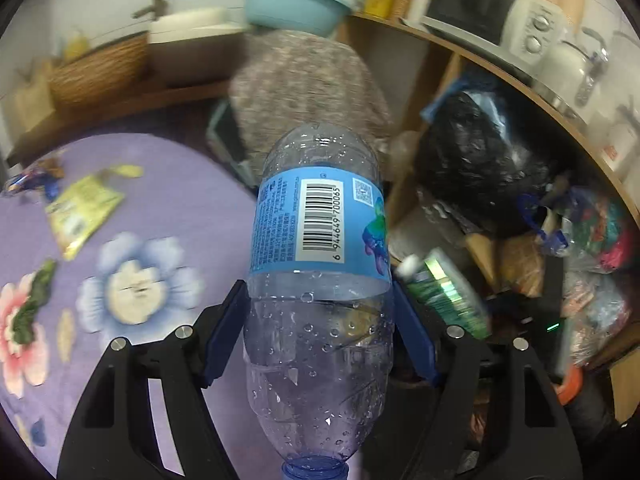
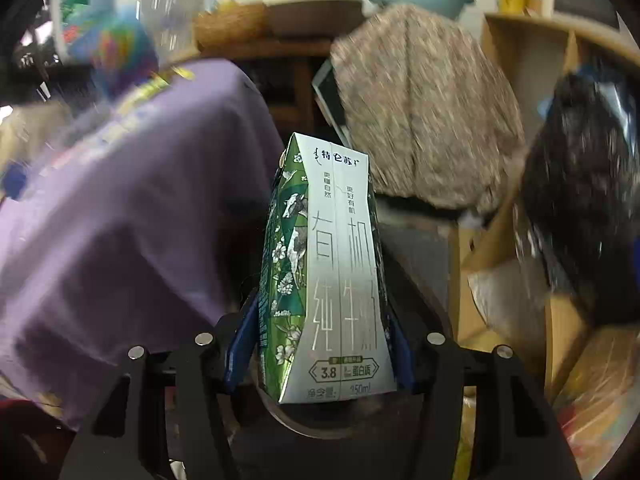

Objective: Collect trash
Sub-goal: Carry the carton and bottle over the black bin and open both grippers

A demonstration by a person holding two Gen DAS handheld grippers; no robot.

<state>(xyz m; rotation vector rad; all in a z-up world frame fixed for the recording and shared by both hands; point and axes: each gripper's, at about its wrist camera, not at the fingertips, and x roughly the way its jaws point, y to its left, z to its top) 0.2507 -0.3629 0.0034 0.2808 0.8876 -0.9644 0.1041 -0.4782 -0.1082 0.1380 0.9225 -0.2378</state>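
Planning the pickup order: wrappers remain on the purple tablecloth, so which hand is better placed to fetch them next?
Neither yet: the left gripper holds a plastic bottle, the right gripper a milk carton. After unloading, probably left; its view shows the yellow wrapper closer.

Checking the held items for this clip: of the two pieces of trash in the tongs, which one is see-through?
The plastic bottle in the left tongs: clear, blue-labelled, droplets inside. The milk carton in the right tongs is opaque green and white.

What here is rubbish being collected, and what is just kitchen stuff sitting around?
Rubbish for the job:
- plastic bottle, in left gripper
- milk carton, in right gripper
- yellow wrapper on the table

Just sitting around:
- microwave
- blue basin
- wicker basket
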